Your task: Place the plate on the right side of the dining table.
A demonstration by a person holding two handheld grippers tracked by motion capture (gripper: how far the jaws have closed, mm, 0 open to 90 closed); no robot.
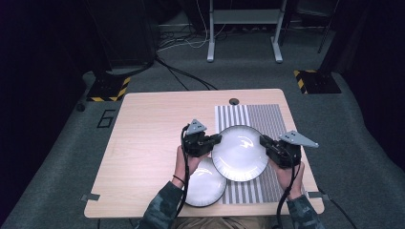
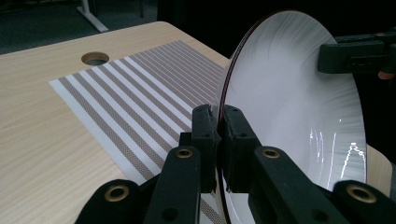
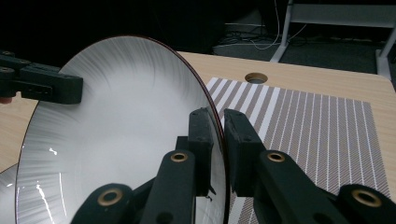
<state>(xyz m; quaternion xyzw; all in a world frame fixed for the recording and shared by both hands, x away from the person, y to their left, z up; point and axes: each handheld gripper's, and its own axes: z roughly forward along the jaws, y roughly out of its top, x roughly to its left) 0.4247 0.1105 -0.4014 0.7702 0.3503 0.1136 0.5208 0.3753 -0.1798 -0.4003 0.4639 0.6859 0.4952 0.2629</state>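
Your left gripper (image 2: 218, 116) has its jaws closed on the left rim of the upper plate (image 1: 239, 152); the rim edge sits pinched between both pads. Your right gripper (image 3: 215, 122) clamps the opposite rim the same way (each gripper shows in the other's view, at the far edge of the dish). The plate is white with a dark rim line, held between the two grippers above the striped placemat (image 1: 272, 119). A second white plate (image 1: 205, 187) lies on the wooden table (image 1: 148, 138), just left of the placemat, with the held plate overlapping its upper right edge in the high view.
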